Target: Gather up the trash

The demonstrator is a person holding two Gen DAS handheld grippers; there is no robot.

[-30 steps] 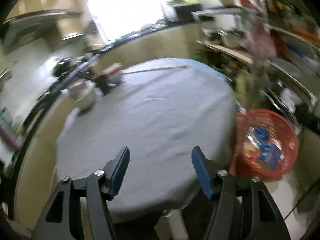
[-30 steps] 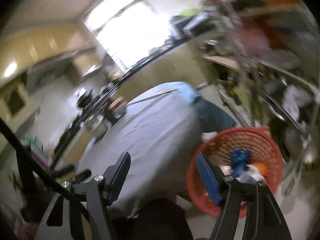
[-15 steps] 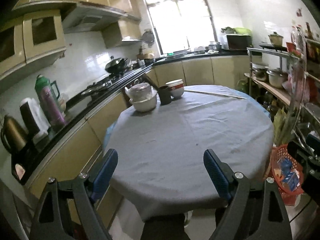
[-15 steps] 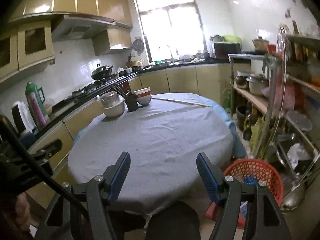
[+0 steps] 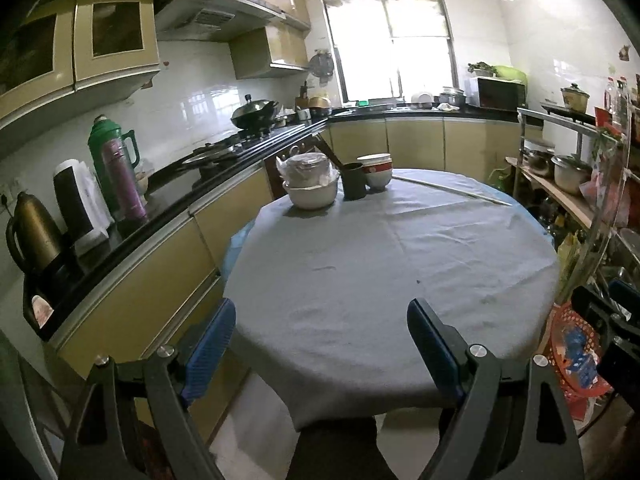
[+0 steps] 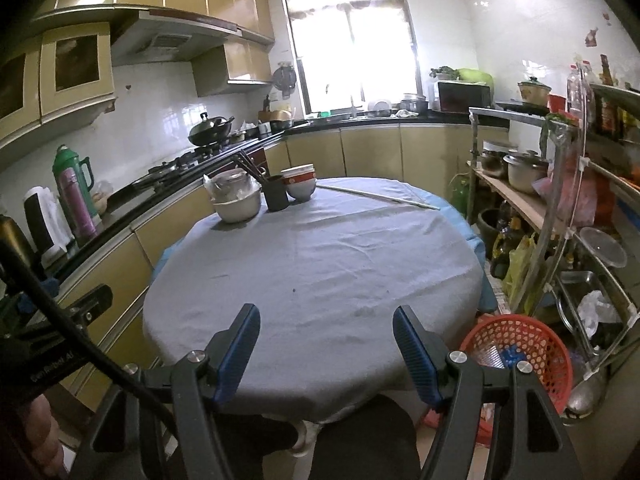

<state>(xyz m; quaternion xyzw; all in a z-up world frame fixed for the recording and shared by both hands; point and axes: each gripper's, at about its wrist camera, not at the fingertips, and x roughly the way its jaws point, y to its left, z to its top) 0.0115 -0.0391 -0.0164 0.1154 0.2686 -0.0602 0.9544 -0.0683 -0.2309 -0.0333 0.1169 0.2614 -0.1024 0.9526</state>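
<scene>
A red mesh basket (image 6: 520, 346) stands on the floor to the right of the round table, with blue and clear wrappers inside. In the left wrist view the basket (image 5: 576, 346) shows at the right edge, partly hidden by a black gripper body. My left gripper (image 5: 320, 320) hovers over the near edge of the grey tablecloth (image 5: 380, 248), open with nothing between its blue pads. My right gripper (image 6: 326, 322) hangs over the same near edge of the cloth (image 6: 320, 256), also open and empty. No loose trash shows on the cloth.
At the table's far side stand a covered white bowl (image 5: 312, 188), a black cup (image 5: 354, 186), stacked bowls (image 5: 374, 170) and a thin white stick (image 6: 376, 196). The counter with flasks (image 5: 120, 176) runs along the left. A metal rack (image 6: 560, 208) with pots crowds the right. Dark-clad knees (image 6: 360, 440) sit below.
Both views have rolled from a blurred, tilted look to level and pulled back and up. The basket has slid toward the lower right. The left jaws stand wider than a second ago.
</scene>
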